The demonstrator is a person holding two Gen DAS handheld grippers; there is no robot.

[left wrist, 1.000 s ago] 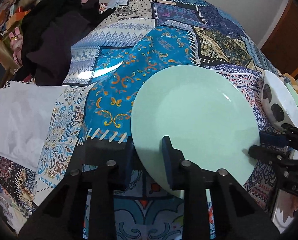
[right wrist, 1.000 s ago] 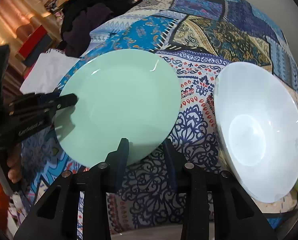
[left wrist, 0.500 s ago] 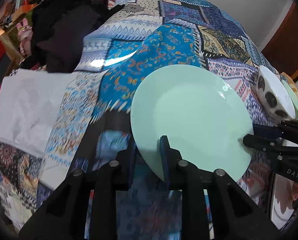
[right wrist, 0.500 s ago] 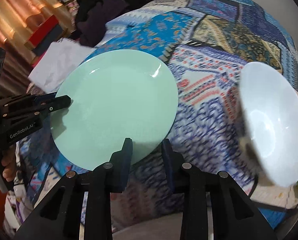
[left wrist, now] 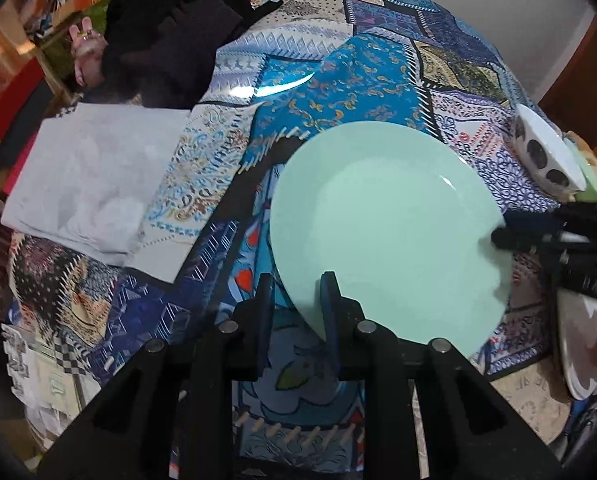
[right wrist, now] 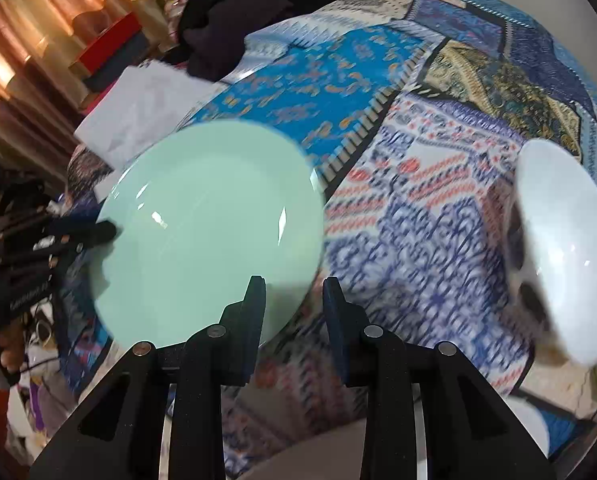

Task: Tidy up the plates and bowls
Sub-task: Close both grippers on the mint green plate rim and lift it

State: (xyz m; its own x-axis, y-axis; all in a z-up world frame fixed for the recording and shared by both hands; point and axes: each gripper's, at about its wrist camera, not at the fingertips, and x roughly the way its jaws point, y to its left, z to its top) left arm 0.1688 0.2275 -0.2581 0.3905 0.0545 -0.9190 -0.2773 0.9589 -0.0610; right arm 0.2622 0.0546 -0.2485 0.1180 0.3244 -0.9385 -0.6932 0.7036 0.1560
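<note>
A pale green plate [left wrist: 386,232] is held tilted above the patterned tablecloth [left wrist: 362,76]. My left gripper [left wrist: 296,304] is shut on its near rim. The plate also shows in the right wrist view [right wrist: 210,232]. My right gripper [right wrist: 294,312] has its jaws closed on the plate's edge on the opposite side, with a small gap showing between the pads. A white bowl with dark spots [right wrist: 566,240] stands tilted at the right; it also shows in the left wrist view [left wrist: 546,152].
A black heap of clothes [left wrist: 170,40] and a folded white cloth [left wrist: 86,176] lie at the left. A white plate rim [left wrist: 578,352] shows low right, a green rim [left wrist: 586,168] behind the bowl. Shelves and clutter [right wrist: 50,40] stand left.
The green plate has been lifted off the cloth and carried left and toward me by both grippers. The white bowl has slid toward the right edge of the right wrist view.
</note>
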